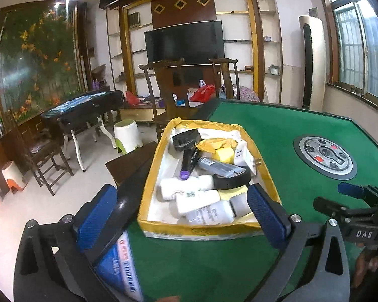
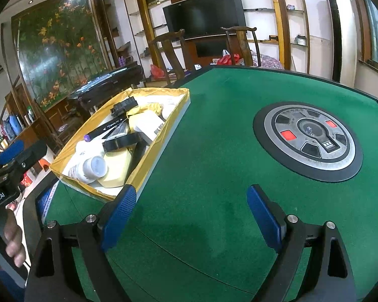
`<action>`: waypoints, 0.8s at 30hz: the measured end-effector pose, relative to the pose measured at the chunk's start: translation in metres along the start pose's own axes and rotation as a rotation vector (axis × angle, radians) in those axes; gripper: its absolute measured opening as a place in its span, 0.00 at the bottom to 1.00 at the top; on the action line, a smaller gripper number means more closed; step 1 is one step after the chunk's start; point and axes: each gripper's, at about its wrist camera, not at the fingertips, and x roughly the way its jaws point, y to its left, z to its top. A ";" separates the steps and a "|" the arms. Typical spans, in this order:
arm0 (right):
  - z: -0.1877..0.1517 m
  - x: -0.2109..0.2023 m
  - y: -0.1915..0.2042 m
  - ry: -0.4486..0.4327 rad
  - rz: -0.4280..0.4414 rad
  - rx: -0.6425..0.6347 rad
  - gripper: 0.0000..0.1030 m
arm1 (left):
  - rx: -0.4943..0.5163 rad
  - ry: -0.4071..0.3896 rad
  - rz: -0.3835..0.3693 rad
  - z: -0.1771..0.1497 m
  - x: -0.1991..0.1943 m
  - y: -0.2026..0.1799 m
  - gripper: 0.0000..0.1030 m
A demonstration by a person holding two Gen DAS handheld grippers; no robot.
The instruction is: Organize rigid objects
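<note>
The left gripper (image 1: 181,216) has its fingers spread wide and grasps nothing; the near end of the yellow-rimmed box (image 1: 163,229) lies between them, resting on the green counter (image 1: 277,136). Inside the box, white bottles (image 1: 199,201) sit nearest the fingertips, a black tape roll (image 1: 230,180) just beyond them, a purple-capped marker (image 1: 189,161) farther ahead. The right gripper (image 2: 191,216) is likewise spread and empty above bare felt, the box's corner touching or just beside its left finger (image 2: 118,216).
</note>
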 end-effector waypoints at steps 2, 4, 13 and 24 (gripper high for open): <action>0.000 0.000 0.000 -0.002 0.002 -0.002 0.84 | -0.005 -0.013 0.030 -0.002 -0.003 0.003 1.00; 0.000 0.000 0.000 -0.001 0.001 -0.007 0.84 | -0.035 0.004 0.030 -0.003 -0.002 0.008 1.00; 0.000 0.001 0.001 0.004 0.003 -0.009 0.84 | -0.054 0.050 0.027 -0.008 0.009 0.013 1.00; 0.001 0.002 0.000 0.008 0.001 -0.007 0.84 | 0.021 0.032 0.074 -0.010 0.006 0.007 1.00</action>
